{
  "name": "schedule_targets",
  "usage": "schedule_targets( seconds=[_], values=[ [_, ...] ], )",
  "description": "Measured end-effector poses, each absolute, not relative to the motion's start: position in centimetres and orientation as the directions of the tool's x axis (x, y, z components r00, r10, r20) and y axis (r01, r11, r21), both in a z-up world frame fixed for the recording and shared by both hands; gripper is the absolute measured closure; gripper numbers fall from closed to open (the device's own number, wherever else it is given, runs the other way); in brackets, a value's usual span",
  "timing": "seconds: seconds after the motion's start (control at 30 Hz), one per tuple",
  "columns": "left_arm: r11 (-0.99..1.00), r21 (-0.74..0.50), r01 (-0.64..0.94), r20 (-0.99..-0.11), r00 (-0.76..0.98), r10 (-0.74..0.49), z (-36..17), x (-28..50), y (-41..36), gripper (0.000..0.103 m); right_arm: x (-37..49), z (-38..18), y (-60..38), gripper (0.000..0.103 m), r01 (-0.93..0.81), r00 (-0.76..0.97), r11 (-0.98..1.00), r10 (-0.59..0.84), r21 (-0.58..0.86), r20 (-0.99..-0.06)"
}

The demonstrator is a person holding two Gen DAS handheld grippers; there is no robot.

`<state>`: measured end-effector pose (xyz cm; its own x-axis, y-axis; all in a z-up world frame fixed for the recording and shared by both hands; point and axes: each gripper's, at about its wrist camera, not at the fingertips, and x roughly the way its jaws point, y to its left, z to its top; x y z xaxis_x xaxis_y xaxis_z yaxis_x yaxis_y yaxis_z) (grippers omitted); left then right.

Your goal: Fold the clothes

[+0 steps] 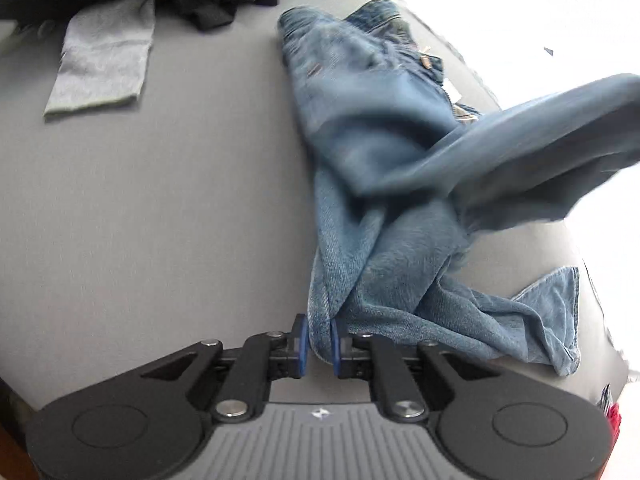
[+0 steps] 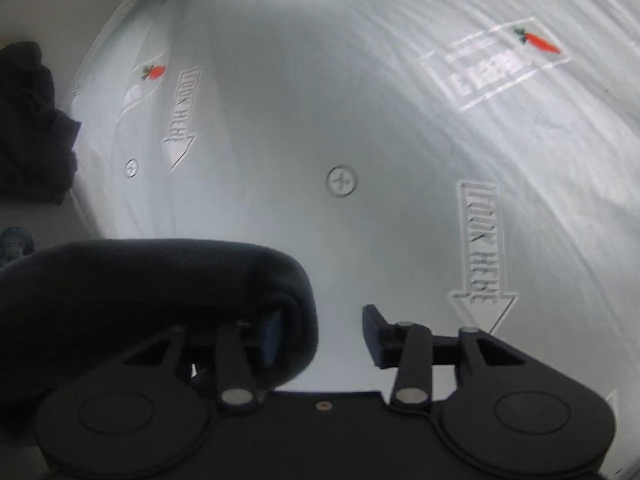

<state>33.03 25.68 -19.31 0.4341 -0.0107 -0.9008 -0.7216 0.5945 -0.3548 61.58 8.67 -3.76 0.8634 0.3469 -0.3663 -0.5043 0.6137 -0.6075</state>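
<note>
A pair of blue jeans (image 1: 360, 140) lies crumpled along the right side of a grey surface (image 1: 160, 208). My left gripper (image 1: 320, 338) is shut on a bunched fold of the denim at the near end. One blurred jeans leg (image 1: 540, 140) is lifted off the surface and runs out of the picture to the right. In the right wrist view my right gripper (image 2: 322, 334) stands open. A dark, backlit fold of cloth (image 2: 160, 280) drapes over its left finger and the gap between the pads is empty. Whether that cloth is the jeans leg I cannot tell.
A grey-green garment (image 1: 104, 64) lies flat at the back left, with a heap of dark clothes (image 1: 208, 0) behind it. The right wrist view faces a white printed sheet (image 2: 340, 120) with arrows and carrot marks; a dark garment (image 2: 28, 120) sits at its left edge.
</note>
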Motion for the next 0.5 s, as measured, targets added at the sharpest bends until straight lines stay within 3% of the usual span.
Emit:
schedule_targets(
  seconds=[0.07, 0.17, 0.23, 0.37, 0.5],
  values=[
    [0.651, -0.314, -0.691, -0.897, 0.441, 0.037, -18.4, 33.2, 25.4, 0.084, 61.8, -6.6, 5.8, 0.046, -0.577, 0.786, 0.694, 0.329, -0.431, -0.523],
    [0.728, -0.229, -0.646, -0.887, 0.446, 0.117, -17.3, 34.3, 25.1, 0.06, 61.6, -9.8, -0.8, 0.037, -0.524, 0.683, 0.84, 0.313, -0.144, -0.66],
    [0.738, -0.237, -0.632, -0.881, 0.46, 0.111, -17.2, 35.5, 25.2, 0.054, 61.0, -12.8, -5.6, 0.032, -0.401, 0.628, 0.916, 0.273, -0.003, -0.729],
    [0.715, -0.344, -0.608, -0.869, 0.496, 0.004, -16.9, 38.4, 26.1, 0.053, 60.3, -18.4, -13.7, 0.032, -0.106, 0.535, 0.967, 0.251, 0.23, -0.807],
    [0.71, -0.394, -0.583, -0.85, 0.525, -0.041, -16.1, 40.7, 25.4, 0.053, 61.4, -22.3, -17.0, 0.032, 0.091, 0.53, 0.904, 0.311, 0.417, -0.789]
  ],
)
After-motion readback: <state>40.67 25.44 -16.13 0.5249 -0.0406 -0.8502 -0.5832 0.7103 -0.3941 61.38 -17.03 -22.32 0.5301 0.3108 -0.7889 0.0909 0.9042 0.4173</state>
